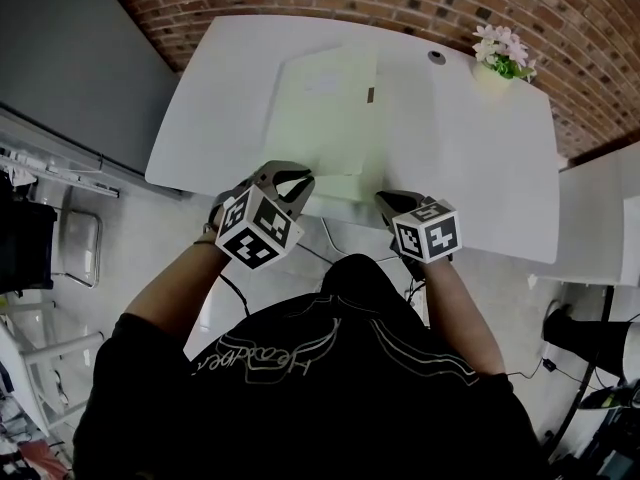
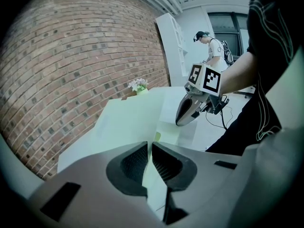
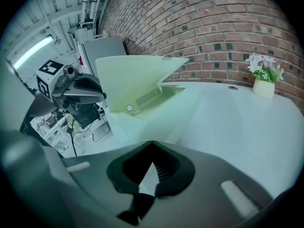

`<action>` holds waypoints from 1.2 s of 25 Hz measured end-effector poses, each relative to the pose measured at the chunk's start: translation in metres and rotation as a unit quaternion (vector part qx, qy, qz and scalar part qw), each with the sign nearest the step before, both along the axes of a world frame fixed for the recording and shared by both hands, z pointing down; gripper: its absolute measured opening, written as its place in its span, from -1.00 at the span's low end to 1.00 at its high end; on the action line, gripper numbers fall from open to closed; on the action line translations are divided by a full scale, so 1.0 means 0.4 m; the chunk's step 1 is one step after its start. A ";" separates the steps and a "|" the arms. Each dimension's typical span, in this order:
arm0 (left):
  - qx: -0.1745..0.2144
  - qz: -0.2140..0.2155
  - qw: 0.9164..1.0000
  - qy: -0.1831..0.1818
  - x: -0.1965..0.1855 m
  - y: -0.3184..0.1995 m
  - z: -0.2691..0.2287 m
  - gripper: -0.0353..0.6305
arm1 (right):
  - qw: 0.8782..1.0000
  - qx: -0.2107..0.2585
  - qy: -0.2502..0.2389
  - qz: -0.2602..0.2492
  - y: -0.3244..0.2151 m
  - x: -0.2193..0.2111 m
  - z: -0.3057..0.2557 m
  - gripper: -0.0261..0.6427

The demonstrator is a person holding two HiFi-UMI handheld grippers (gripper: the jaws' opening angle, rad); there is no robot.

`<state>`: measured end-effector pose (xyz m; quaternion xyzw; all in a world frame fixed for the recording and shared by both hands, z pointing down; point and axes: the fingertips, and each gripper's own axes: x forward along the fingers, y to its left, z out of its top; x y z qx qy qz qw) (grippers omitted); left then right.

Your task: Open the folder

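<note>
**Head view.** The folder (image 1: 325,118) is pale green, thin and rectangular. It lies on the white table (image 1: 470,158), reaching from mid-table to the table's near edge. The left gripper (image 1: 290,188) and the right gripper (image 1: 392,206) both meet it at that near edge, one at each near corner. A flower pot (image 1: 503,56) stands at the table's far right corner.

**Left gripper view.** The left gripper (image 2: 149,163) has its jaws drawn almost together, pinching a thin pale sheet — the edge of the folder (image 2: 128,120). The right gripper (image 2: 184,118) sits low at the table's near edge, its tip on the folder.

**Right gripper view.** The folder's cover (image 3: 137,77) stands tilted up, clear of the table (image 3: 237,122). The left gripper (image 3: 100,95) grips the cover's raised edge. A small round snap (image 3: 129,108) shows on the cover's inner face. The lower leaf (image 3: 156,115) lies flat on the table. The right gripper (image 3: 151,167) has its jaws closed on a thin white sliver — it appears to be that leaf's edge at the table's near side.
</note>
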<state>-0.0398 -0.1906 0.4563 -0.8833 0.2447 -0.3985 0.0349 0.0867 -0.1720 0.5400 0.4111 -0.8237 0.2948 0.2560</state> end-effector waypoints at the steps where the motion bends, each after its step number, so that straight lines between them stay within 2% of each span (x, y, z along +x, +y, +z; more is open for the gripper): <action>1: 0.001 -0.003 1.000 0.002 -0.004 -0.001 -0.001 -0.80 | 1.000 0.000 0.002 -0.001 -0.001 0.000 0.001 -0.91; 17: 0.017 -0.067 0.997 0.031 -0.071 -0.005 -0.033 -0.80 | 1.000 0.011 0.022 -0.014 -0.004 -0.007 0.001 -0.91; 30: 0.033 -0.136 0.988 0.064 -0.139 -0.025 -0.062 -0.82 | 0.999 0.010 0.016 -0.033 -0.001 -0.006 0.009 -0.91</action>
